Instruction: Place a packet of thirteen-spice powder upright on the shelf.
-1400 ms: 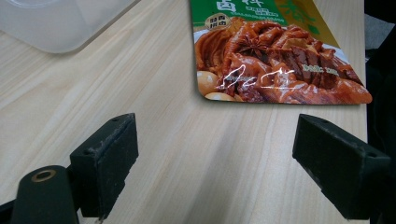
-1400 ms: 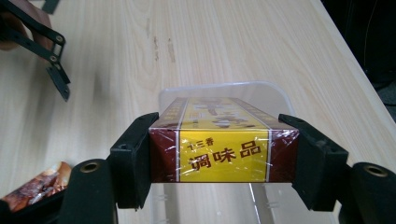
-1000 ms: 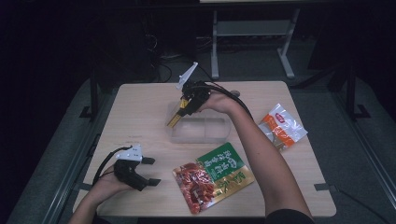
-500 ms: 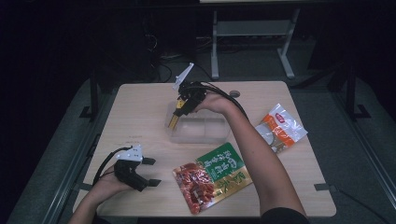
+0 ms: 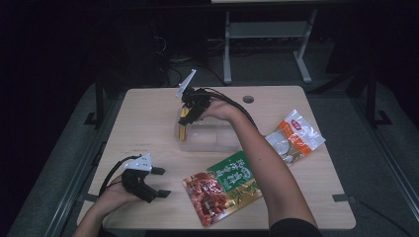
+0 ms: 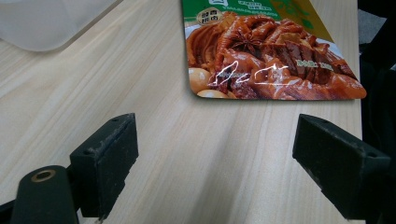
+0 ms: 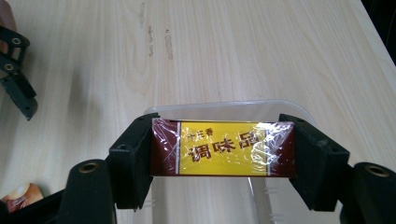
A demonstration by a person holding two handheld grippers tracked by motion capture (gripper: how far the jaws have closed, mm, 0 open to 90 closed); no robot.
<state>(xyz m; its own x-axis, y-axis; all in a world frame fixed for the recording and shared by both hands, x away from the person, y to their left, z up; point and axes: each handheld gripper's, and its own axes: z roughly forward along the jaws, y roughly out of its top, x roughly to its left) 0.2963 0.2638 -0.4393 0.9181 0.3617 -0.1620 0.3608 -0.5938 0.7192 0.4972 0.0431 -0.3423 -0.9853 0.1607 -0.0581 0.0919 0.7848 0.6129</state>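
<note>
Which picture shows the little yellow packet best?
The right gripper view: the yellow and maroon packet sits close up between the right gripper's fingers, its print readable. The high view shows it small, at the clear box.

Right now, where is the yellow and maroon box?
The yellow and maroon box is clamped between the right gripper's fingers, over the clear plastic tray at the table's middle, left end in the high view.
</note>
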